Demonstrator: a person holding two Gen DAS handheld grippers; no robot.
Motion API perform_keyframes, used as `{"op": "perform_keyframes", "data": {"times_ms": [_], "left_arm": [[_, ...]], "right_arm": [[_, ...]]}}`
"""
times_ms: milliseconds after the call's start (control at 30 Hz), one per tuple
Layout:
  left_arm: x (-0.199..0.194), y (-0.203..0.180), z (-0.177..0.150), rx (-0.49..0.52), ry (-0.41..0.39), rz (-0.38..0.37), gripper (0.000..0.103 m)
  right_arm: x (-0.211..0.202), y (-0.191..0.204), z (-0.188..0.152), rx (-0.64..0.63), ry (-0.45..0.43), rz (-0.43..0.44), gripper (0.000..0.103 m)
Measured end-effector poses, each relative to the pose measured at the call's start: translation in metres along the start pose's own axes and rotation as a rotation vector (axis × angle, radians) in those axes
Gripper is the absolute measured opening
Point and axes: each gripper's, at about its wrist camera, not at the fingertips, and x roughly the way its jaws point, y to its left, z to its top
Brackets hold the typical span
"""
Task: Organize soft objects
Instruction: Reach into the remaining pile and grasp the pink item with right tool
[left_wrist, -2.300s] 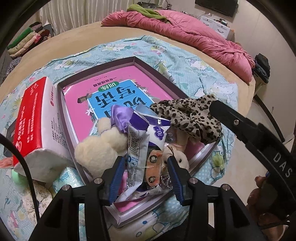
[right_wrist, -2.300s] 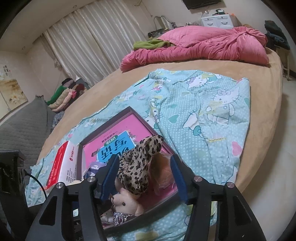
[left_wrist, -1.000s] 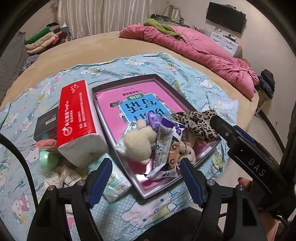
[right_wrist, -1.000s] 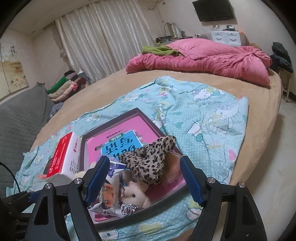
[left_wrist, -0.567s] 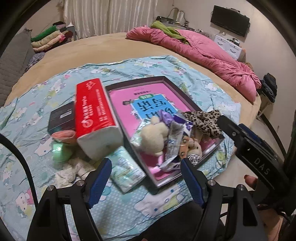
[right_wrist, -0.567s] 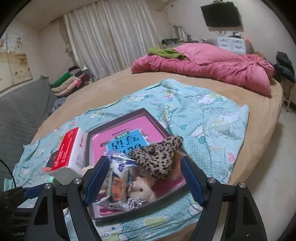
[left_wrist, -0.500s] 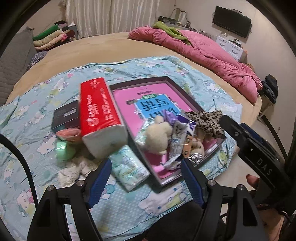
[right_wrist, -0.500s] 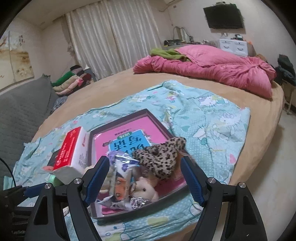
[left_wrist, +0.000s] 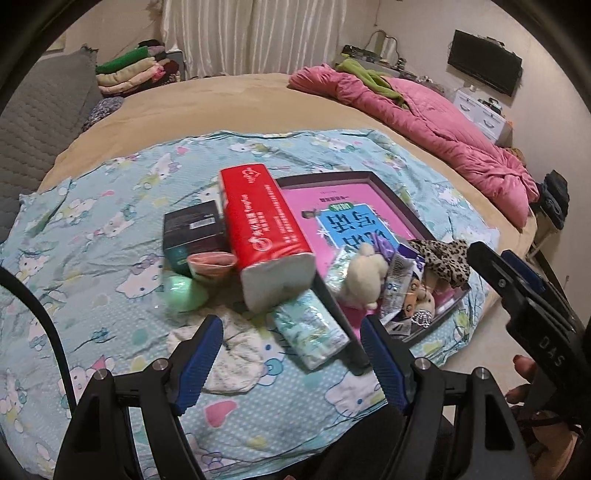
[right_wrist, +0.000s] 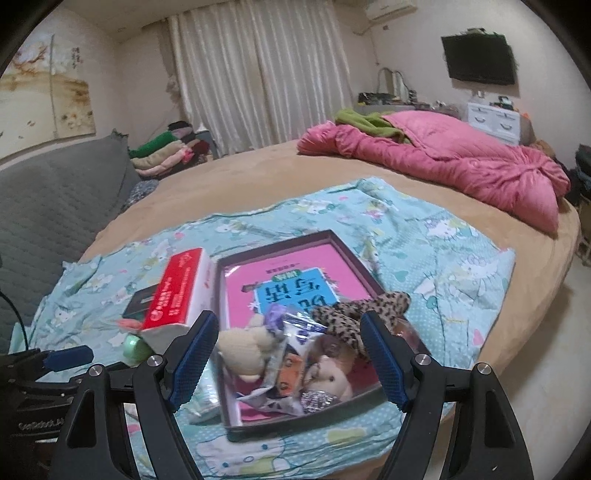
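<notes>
Lying in the tray: a heap of soft things fills the near end of the dark-rimmed tray (right_wrist: 280, 236), which holds a pink and blue book (right_wrist: 295, 288) flat on its floor.
Cream plush toy (left_wrist: 364, 275): at the tray's near left corner, touching the snack packet.
Snack packet (right_wrist: 291, 354): crumpled, white and purple, in the middle of the heap, leaning on the plush.
Leopard-print cloth (right_wrist: 360, 312): draped over the heap at the tray's near right side.
Small doll (right_wrist: 330, 376): face up at the tray's near edge, under the leopard cloth's end.
Red tissue pack (left_wrist: 264, 232): just outside the tray's left wall, lying along it.
Pale blue tissue packet (left_wrist: 308, 332): beside the tray's near left corner, under the red pack's white end.
White cloth (left_wrist: 229, 354): crumpled, left of the tray, near the blue packet.
Green ball (left_wrist: 184, 293): left of the tray, beyond the white cloth, beside a pink cup (left_wrist: 212, 262).
Black box (left_wrist: 194, 230): left of the tray, against the red pack's far side.
Blanket (left_wrist: 85, 236): light blue with cartoon cats, spread beneath the tray and everything around it.
Left gripper (left_wrist: 291, 363): released, fingers spread wide, held above the blanket left of the tray, nothing between them.
Right gripper (right_wrist: 290, 360): released, fingers spread wide, above the tray's near end, framing the heap without touching it.
</notes>
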Motion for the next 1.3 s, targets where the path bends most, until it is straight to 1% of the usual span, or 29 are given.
{"op": "perform_keyframes", "data": {"times_ms": [233,500,700,900,1067,1167,1300], "left_arm": [[-0.008,0.026,-0.002,-0.043,-0.010,0.014,0.076],[-0.016,0.080,-0.007,-0.123,-0.017,0.077,0.076],[-0.003,0.114,-0.019,-0.178,0.031,0.095,0.076],[0.012,0.132,-0.028,-0.216,0.047,0.074,0.076],[0.034,0.145,-0.027,-0.263,0.064,0.027,0.076],[0.050,0.150,-0.023,-0.277,0.081,0.016,0.076],[0.071,0.154,-0.016,-0.285,0.101,-0.006,0.076]], "right_arm": [[-0.007,0.023,0.003,-0.049,-0.001,0.026,0.080],[-0.009,0.043,0.005,-0.089,0.007,0.060,0.080],[-0.008,0.072,0.000,-0.161,0.014,0.106,0.080],[0.002,0.103,-0.014,-0.269,0.040,0.151,0.080],[0.018,0.121,-0.022,-0.304,0.088,0.215,0.080],[0.029,0.138,-0.027,-0.406,0.103,0.218,0.080],[0.045,0.150,-0.029,-0.502,0.126,0.243,0.080]]}}
